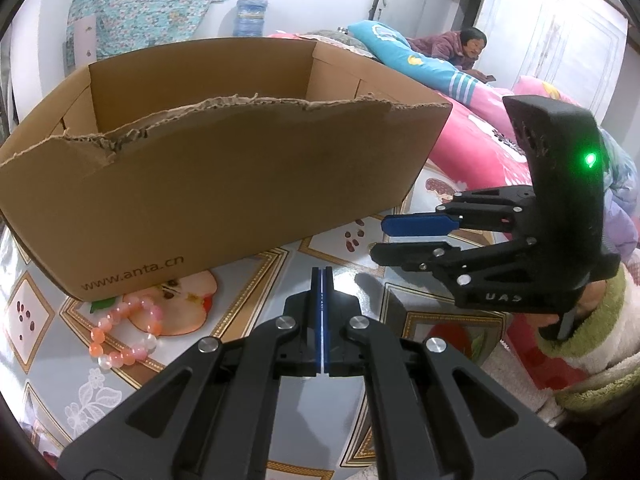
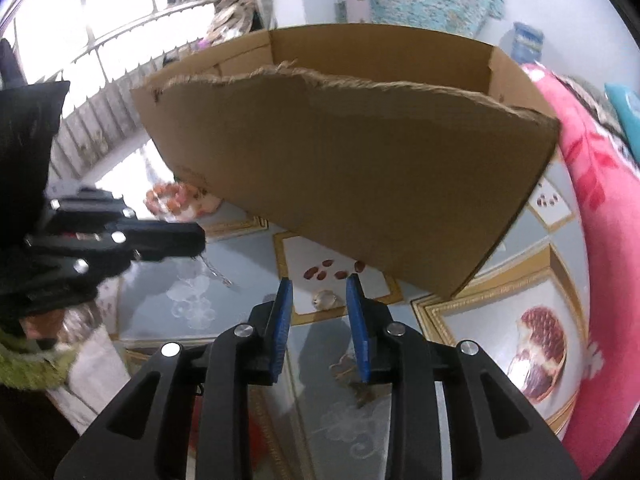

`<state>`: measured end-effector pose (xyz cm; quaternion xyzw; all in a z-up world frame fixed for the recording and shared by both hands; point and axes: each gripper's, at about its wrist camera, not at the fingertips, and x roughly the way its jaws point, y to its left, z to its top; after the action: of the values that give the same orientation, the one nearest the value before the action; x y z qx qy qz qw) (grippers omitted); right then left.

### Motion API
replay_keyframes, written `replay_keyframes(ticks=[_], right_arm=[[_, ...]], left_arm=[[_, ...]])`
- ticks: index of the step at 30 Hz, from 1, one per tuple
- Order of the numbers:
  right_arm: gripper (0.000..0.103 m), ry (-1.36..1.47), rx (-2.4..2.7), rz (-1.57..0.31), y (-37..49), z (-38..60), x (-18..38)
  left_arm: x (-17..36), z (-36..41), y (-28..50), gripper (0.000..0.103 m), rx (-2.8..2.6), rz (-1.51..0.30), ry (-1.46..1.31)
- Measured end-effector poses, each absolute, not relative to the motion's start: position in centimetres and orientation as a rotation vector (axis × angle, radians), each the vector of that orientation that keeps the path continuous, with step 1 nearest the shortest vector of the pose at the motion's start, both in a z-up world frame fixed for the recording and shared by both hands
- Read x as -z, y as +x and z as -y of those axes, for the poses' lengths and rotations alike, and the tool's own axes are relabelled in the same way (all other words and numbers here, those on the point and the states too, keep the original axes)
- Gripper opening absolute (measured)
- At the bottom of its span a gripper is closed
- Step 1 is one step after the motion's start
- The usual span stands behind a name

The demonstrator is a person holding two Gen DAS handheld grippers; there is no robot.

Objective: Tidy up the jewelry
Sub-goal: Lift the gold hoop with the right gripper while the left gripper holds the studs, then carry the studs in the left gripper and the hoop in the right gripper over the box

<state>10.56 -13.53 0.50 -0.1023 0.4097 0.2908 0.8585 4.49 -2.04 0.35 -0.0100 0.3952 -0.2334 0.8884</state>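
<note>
Both fisheye views look forward and downward along their own claw, close above the patterned tabletop point(image 1: 248, 276). They share the torn brown cardboard box point(image 1: 224, 184) point(image 2: 360, 184), and each catches the other claw at its edge.

The cardboard box point(image 1: 224, 184) carries the printed web address "www.anta.cn" low on its near side wall. The right gripper point(image 1: 384, 240) shows raised letters on its black body, seen reversed, roughly "UAS". No other text is legible.
</note>
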Motion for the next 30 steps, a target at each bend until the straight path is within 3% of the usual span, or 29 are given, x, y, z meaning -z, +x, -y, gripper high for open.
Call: replay_keyframes(ticks=[3, 6, 18, 30], right_arm=[[0.027, -0.279, -0.626, -0.846, 10.7, 13.2, 0.1], [0.012, -0.268, -0.671, -0.847, 10.8, 13.4, 0.1], [0.012, -0.186, -0.668, -0.824, 10.2, 15.4, -0.7], [0.012, -0.126, -0.711, -0.573, 7.3, 17.0, -9.4]], left_arm=[[-0.3, 2.0, 4.5, 0.000, 0.482, -0.822, -0.023], [-0.3, 2.0, 4.5, 0.000, 0.479, -0.823, -0.022], [-1.2, 1.6, 3.9, 0.000, 0.476, -0.801, -0.020], [-8.7, -1.4, 1.7, 0.000, 0.525, -0.637, -0.067]])
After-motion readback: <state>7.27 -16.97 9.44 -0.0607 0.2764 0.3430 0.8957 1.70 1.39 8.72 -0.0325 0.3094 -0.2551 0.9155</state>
